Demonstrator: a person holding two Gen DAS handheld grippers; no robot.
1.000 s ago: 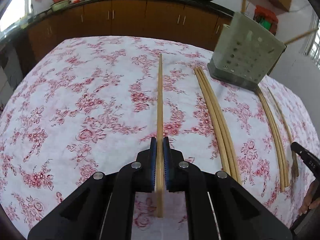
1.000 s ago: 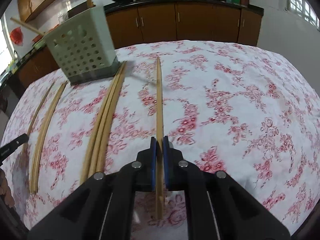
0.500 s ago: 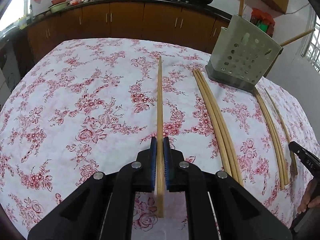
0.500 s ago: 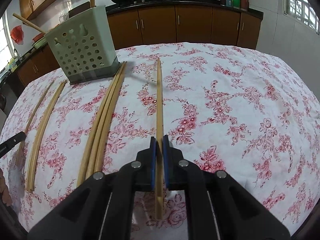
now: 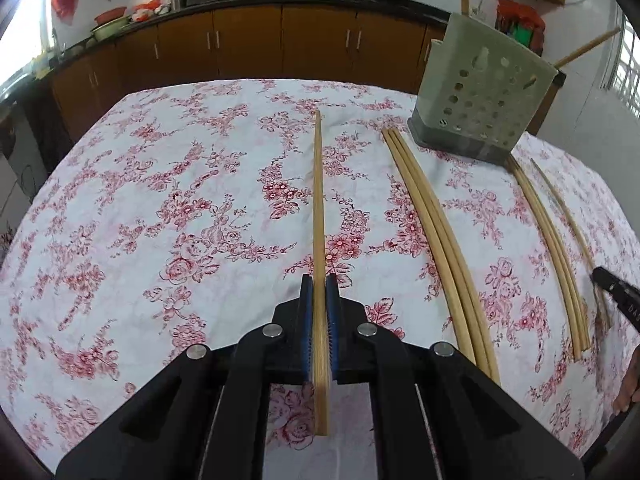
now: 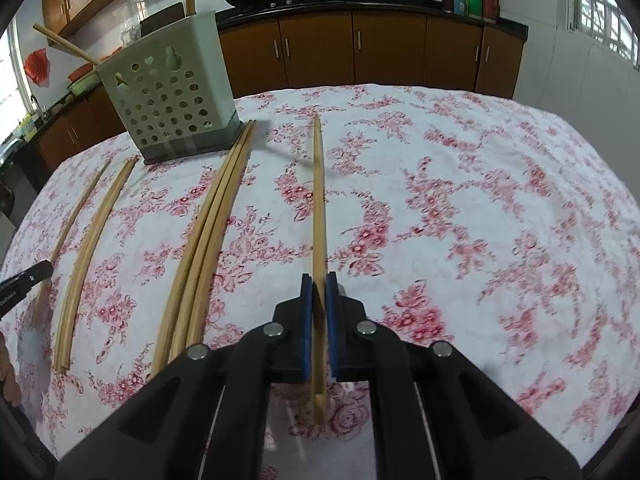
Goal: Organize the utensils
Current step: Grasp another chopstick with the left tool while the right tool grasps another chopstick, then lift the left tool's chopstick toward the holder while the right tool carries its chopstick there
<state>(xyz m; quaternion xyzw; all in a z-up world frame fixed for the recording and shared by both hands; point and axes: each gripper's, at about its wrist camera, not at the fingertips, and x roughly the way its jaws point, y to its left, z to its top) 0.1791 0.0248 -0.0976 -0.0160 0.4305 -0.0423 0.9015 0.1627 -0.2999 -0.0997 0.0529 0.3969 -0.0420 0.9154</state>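
Note:
My left gripper [image 5: 319,280] is shut on a wooden chopstick [image 5: 318,200] that points forward over the floral tablecloth. My right gripper [image 6: 319,280] is shut on another wooden chopstick [image 6: 318,200], also pointing forward. A pale green perforated utensil holder [image 5: 482,118] stands at the far right of the left wrist view, with two sticks rising from it. It shows at the far left in the right wrist view [image 6: 168,100]. A bundle of three chopsticks [image 5: 438,236] lies between the grippers and also shows in the right wrist view [image 6: 206,236]. More chopsticks [image 5: 550,236] lie beyond it.
The table wears a white cloth with red flowers [image 5: 160,200]. Brown kitchen cabinets [image 6: 360,52] with a dark counter and woks run behind it. The other gripper's black tip shows at the right edge of the left wrist view [image 5: 612,286] and at the left edge of the right wrist view [image 6: 28,278].
Both grippers have risen and tilted slightly with their chopsticks; the holder looks a little larger and higher in both views. Both jaws stayed shut.

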